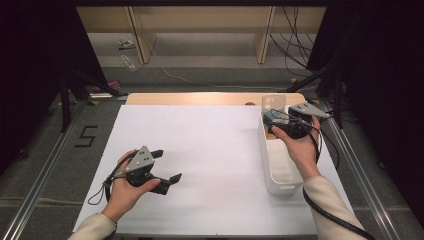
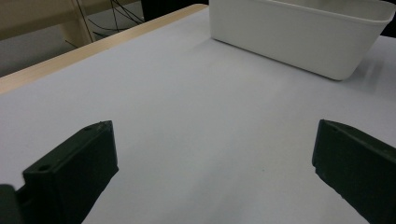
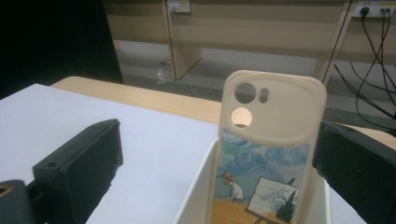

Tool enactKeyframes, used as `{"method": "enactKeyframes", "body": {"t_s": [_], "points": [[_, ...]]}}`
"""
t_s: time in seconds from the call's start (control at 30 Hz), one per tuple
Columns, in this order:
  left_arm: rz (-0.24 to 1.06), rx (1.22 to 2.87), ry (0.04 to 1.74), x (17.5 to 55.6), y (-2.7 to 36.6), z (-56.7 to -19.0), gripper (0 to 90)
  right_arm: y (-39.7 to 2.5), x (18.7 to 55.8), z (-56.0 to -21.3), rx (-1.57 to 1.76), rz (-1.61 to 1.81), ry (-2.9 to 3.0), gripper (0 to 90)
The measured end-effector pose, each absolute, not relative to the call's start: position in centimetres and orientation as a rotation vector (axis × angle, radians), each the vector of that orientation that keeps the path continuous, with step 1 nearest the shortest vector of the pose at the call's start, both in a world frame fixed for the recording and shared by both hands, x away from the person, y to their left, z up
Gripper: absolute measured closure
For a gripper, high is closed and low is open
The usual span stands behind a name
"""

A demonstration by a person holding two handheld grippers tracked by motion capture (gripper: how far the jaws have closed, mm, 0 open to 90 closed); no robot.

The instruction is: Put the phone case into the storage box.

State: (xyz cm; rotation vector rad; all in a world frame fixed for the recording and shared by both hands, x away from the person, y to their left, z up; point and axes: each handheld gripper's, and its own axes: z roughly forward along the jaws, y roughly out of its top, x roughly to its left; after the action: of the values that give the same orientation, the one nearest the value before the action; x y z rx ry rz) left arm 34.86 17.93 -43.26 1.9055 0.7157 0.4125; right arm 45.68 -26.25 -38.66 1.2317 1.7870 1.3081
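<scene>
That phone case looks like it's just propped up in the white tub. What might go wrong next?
The phone case stands upright at the far end of the white bin, leaning on its end wall. The right gripper sits open with the case between its jaws but apart from them, so a nudge might tip it over. Closing off-centre might catch the bin's thin wall too, dragging the bin along. The left gripper hovers open far off, not steadying the bin.

**Left tool hung open over bare white worktop**

The left tool [image 2: 212,172] held its two black jaws wide apart, nothing between them. Beyond lay the white worktop [image 2: 187,102] (its wooden edge visible at the far side), and a white bin [image 2: 299,42] stood well ahead.
</scene>
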Motion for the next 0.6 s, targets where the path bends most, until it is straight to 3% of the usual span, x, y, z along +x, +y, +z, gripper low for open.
{"method": "enactKeyframes", "body": {"t_s": [0.6], "points": [[0.415, 1.904, 0.717, 34.8, 18.0, -43.2, 0.0, -26.5, 43.7, -38.4, 1.189, 1.376, 1.843, 1.7]]}}
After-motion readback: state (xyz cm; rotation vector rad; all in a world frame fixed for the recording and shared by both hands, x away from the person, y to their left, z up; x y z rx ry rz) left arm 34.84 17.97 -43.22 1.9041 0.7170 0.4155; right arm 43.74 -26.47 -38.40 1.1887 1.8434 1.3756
